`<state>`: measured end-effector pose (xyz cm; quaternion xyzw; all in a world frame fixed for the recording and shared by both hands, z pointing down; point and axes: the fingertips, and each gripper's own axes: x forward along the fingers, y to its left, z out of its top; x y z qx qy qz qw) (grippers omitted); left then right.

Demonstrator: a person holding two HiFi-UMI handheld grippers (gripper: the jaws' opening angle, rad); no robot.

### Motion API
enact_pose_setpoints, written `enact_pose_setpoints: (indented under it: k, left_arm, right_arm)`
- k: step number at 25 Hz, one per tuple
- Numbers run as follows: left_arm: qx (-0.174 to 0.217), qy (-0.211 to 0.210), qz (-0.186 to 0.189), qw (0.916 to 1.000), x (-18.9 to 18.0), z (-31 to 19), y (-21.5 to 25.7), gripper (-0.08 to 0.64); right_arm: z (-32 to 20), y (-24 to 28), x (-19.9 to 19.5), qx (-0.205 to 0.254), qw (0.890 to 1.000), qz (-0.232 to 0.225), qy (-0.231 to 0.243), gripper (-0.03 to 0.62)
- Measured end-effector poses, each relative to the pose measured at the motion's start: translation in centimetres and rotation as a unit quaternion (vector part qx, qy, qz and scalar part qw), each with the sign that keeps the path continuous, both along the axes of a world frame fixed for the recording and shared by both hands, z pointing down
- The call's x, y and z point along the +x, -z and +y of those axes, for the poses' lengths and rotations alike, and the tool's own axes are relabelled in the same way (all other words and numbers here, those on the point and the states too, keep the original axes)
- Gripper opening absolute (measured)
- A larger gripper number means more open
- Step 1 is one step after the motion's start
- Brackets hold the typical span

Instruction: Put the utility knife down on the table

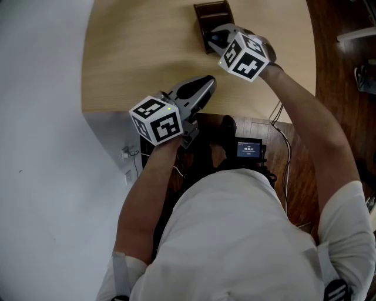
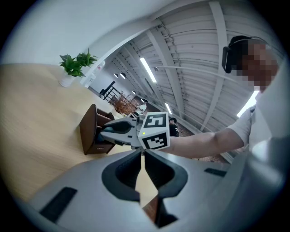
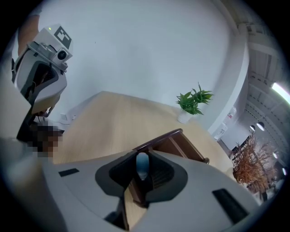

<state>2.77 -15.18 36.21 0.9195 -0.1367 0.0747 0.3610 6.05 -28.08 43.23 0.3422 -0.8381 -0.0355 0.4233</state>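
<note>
Pale tabletop [image 1: 141, 53] bears brown box [image 1: 212, 13]; right gripper [image 1: 212, 40] holds utility knife [image 3: 142, 165] at it.

A dark brown wooden box [image 1: 211, 13] with open compartments is seen, a potted plant [image 3: 192, 103] being set well beyond it. A small lit screen [image 1: 248, 148] and cables [image 1: 287, 154] are seen above dark floorboards [image 1: 338, 88]

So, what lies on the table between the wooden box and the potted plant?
Nothing: the table between wooden box and potted plant is bare, in the right gripper view.
</note>
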Motion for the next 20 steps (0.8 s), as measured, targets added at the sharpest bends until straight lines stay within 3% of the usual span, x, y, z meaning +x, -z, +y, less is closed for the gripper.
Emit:
enact_pose_setpoints:
  k: [13,20]
  left_arm:
    - [-0.005,-0.003,-0.001,1.0000,0.3,0.2,-0.5,0.005]
    - [-0.004,-0.007,0.000,1.0000,0.4,0.3,-0.6,0.005]
  right_arm:
    - [1.2,-2.2,0.5,-0.031,0.999,-0.011,-0.014,0.075]
    - [1.9,-3.0,1.1,-0.039,0.999,-0.011,-0.025,0.132]
